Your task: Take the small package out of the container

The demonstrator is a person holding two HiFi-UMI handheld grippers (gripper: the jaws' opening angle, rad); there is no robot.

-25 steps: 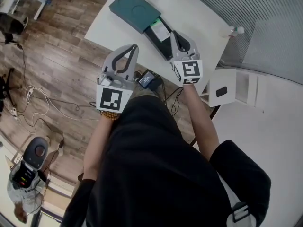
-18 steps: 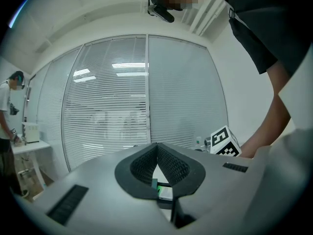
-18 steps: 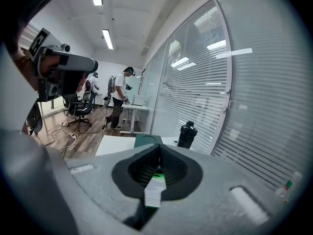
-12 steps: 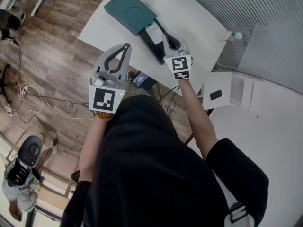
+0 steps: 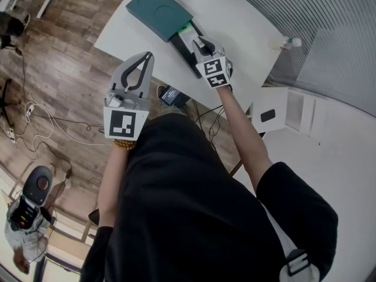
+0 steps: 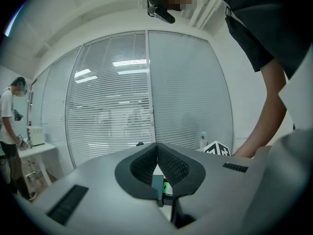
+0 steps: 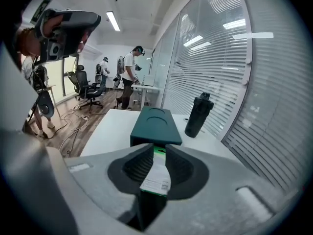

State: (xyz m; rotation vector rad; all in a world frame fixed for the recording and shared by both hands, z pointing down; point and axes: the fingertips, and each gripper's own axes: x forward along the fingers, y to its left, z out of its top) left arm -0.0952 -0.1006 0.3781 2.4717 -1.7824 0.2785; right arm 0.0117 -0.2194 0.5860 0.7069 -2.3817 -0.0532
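Container (image 5: 160, 12) with slid-out tray holds small package (image 7: 156, 176), between right gripper (image 7: 157, 150) jaws, just opening, apparently ungripped; left gripper (image 6: 157, 147) clenched, empty.

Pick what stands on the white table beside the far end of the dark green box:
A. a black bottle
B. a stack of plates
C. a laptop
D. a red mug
A: a black bottle stands upright on the table, just right of the green box.

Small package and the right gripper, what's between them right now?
Nothing; in the right gripper view the small package lies straight ahead in the gap of the right gripper, whose jaws have just been opening.
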